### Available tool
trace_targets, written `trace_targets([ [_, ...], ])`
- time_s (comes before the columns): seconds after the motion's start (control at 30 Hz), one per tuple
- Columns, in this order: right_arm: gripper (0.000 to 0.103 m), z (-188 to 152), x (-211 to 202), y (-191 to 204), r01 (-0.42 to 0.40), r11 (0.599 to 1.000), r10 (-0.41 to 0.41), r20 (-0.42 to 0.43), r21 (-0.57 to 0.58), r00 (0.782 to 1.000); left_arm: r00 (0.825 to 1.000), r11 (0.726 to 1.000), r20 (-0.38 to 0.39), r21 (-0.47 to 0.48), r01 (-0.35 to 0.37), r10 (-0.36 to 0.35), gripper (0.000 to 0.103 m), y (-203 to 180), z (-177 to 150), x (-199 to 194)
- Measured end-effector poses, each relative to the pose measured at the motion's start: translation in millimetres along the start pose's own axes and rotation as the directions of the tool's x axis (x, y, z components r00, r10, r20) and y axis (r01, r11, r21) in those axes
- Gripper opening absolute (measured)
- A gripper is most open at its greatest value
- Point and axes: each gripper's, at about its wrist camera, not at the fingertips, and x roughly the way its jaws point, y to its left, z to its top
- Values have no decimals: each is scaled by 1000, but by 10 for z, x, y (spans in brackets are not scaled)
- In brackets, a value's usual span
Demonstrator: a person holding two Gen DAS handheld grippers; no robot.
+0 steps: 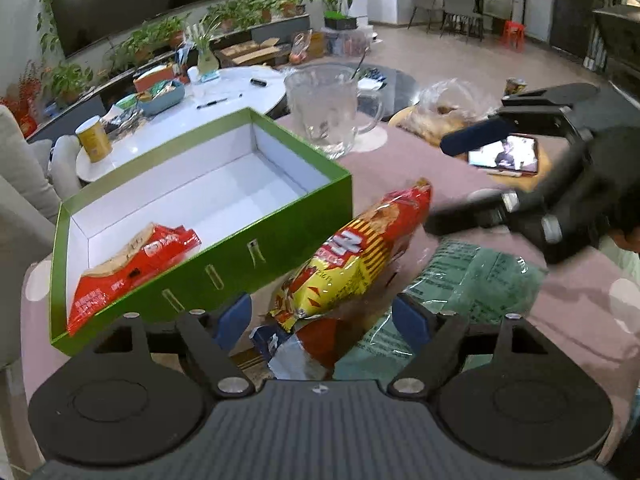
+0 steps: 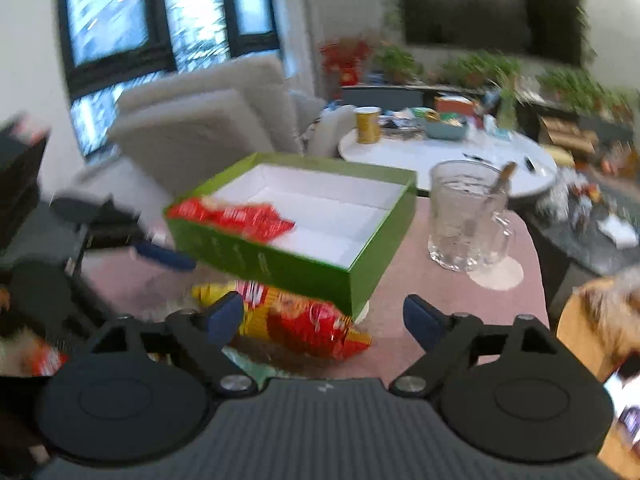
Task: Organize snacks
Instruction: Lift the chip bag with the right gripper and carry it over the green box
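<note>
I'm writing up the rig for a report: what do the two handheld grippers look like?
Both look alike. The left gripper has a ribbed dark grey body, two round black discs either side, black angled linkage arms with silver pivot screws, and blue pads on its fingers. The right gripper shows the same build, with blue pads. No cables, sleeves or hands are visible.

Counted: 1 green box (image 1: 240, 256), 1 red snack pkt (image 1: 132, 260) inside it, 1 red-yellow snack bag (image 1: 356, 264), 1 green pkt (image 1: 472, 280), 1 glass mug (image 1: 328, 108), 1 phone (image 1: 504, 154), 2 hand-held grippers.
</note>
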Motion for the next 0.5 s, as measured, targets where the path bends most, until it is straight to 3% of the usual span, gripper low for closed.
trace_targets([
  [0.13,77,-63,215,2,-14,998,12,-32,-54,999,1000,998,-19,-65,3,-4,65,140,32,108],
  [0.33,77,-40,463,-118,-71,997,73,-64,20,995,1000,994,-21,-107,0,-2,47,277,76,157],
  [0.5,77,-12,423,-55,-65,997,67,-56,28,996,1000,992,-12,-123,15,-17,43,308,79,146],
])
